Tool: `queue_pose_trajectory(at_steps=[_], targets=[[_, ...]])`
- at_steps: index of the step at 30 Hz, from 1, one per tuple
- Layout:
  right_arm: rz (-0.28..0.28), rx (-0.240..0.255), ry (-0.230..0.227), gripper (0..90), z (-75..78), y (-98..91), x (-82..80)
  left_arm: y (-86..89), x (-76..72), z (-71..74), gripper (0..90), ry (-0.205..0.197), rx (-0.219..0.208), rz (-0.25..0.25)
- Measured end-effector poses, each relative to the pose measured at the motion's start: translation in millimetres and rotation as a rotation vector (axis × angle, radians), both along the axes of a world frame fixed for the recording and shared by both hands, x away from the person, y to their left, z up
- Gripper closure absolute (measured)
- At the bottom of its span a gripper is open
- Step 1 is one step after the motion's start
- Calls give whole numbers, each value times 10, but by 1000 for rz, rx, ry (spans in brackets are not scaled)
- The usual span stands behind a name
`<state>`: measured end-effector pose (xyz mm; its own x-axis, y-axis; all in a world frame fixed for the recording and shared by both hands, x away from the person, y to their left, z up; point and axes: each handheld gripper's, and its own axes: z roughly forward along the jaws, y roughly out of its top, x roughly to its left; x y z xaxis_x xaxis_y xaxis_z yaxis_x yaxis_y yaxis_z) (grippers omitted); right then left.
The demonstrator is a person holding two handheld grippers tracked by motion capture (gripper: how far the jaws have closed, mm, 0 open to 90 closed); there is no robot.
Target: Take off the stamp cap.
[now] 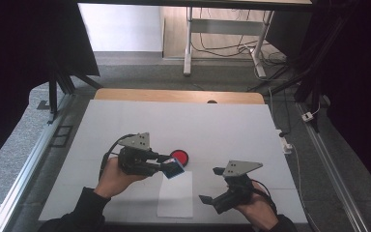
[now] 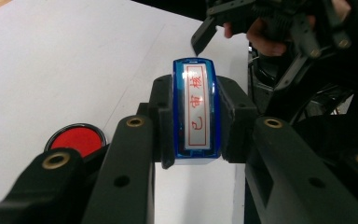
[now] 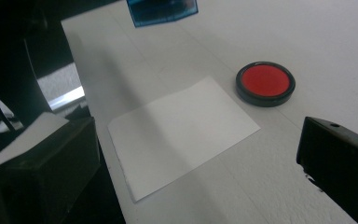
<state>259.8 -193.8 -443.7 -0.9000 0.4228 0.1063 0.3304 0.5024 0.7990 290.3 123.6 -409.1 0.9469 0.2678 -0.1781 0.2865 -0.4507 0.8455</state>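
Left claw (image 1: 166, 163) was clamped shut on the blue translucent plastic stamp (image 2: 195, 112) across its two long sides, leaving the red-lettered face toward that claw's camera. It held the stamp off the white table (image 1: 125, 121), above the far end of the white rectangular paper sheet (image 1: 176, 195) and just beside the round black-rimmed red ink pad (image 3: 265, 83), presumably so it could be inked and then pressed. Right claw (image 1: 211, 185), wide open and empty, hovered to the paper's right, apparently ready to steady it.

Your sleeves are dark; your black left gripper (image 1: 166, 163) and right gripper (image 1: 210, 186) each carry a grey three-cornered, screw-dotted plate, brass-ringed jaw pivots and a black trailing cable.
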Motion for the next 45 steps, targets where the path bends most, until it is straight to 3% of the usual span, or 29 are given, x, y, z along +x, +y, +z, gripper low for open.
queue_pose_trajectory(at_steps=[5, 12, 20, 26, 30, 35, 45], targets=[[34, -12, -13, 0, 5, 146, 9, 11, -18, 44, 698, 0, -27, -27], [95, -12, 7, 0, -20, 330, 77, -17, -25, 30, 699, -26, -11, -42], [172, -19, 10, 0, -39, 498, 120, -74, -26, -22, 700, -44, 1, -91], [199, -17, 6, 20, -33, 569, 156, -97, -36, -43, 700, -61, -4, -130], [224, 35, 23, 188, -23, 582, 250, -97, -46, -44, 701, -86, -6, -151], [271, 49, 35, 371, -13, 575, 289, -89, -50, -41, 701, -98, -16, -163], [303, 59, 68, 537, -32, 588, 303, -96, -62, -49, 701, -110, -15, -186]])
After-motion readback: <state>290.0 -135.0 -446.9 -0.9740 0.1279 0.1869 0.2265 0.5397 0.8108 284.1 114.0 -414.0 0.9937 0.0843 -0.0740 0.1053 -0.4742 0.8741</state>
